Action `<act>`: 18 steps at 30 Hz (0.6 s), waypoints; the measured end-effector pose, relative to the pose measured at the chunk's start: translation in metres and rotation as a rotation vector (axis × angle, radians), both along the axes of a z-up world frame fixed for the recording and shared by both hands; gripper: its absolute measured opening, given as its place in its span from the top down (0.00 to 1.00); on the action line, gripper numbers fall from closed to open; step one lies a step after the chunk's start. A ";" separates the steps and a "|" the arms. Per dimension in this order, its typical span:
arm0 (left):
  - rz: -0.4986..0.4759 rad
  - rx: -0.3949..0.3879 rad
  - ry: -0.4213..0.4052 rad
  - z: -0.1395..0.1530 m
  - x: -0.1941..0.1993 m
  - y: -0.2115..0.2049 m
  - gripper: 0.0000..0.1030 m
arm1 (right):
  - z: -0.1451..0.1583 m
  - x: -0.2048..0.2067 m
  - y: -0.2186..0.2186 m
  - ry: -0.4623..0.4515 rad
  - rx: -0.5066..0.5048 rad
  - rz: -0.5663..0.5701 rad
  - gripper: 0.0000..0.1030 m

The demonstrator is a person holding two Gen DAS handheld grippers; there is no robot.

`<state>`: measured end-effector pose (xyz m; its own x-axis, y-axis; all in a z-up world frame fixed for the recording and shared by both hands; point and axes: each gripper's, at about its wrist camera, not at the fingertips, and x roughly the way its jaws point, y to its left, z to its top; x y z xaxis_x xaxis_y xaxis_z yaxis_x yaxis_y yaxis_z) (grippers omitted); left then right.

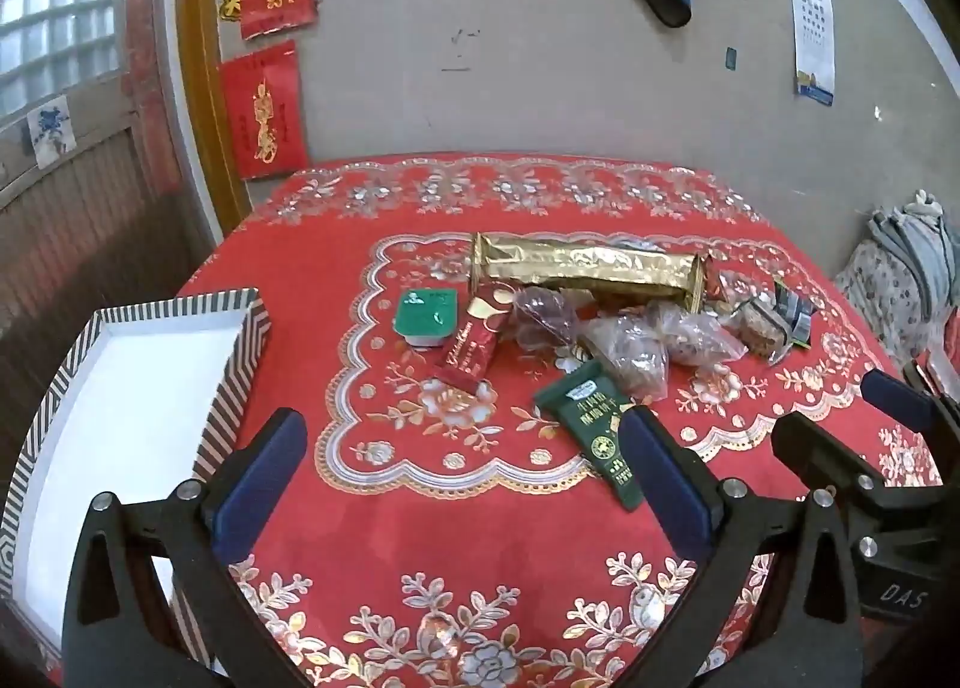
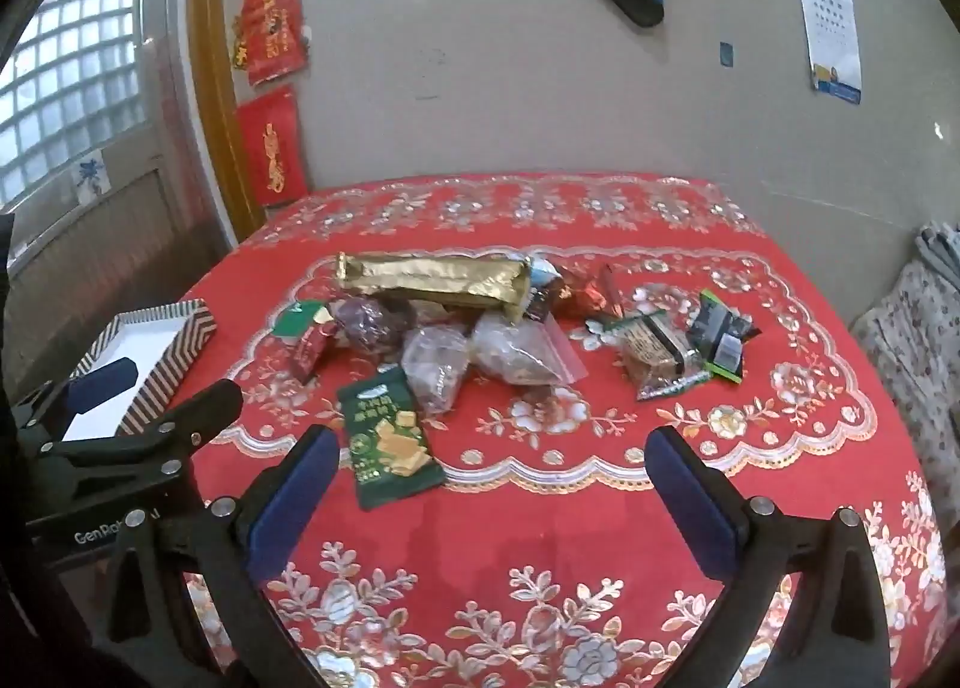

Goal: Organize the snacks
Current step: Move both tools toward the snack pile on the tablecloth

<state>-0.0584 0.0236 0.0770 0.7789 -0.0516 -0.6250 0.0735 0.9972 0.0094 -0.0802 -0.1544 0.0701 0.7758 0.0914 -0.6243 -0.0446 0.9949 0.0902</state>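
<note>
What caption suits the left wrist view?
Open left hand-held gripper above a red tablecloth, snack packets ahead, empty striped box at left.

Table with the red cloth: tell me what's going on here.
A person holds a two-finger tool in each hand above the red floral tablecloth. The left tool and the right tool both stand wide open and hold nothing. A pile of snacks lies loose mid-table: a long gold foil pack, a dark green packet, a red wrapped bar, a green-lidded cup and clear bags. The striped box at the left has no snack in the part that shows. No sorting shows yet.
</note>
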 end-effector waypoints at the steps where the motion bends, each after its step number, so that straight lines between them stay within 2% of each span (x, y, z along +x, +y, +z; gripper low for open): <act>1: 0.004 0.000 -0.001 0.000 0.000 0.002 0.00 | 0.000 -0.001 0.001 -0.006 0.001 0.002 0.00; 12: 0.016 0.023 0.011 -0.005 0.001 0.004 0.00 | 0.000 -0.001 0.011 -0.015 0.006 0.021 0.00; 18: 0.016 0.005 0.014 -0.005 0.002 0.008 0.00 | 0.000 0.000 0.010 -0.028 0.005 0.025 0.00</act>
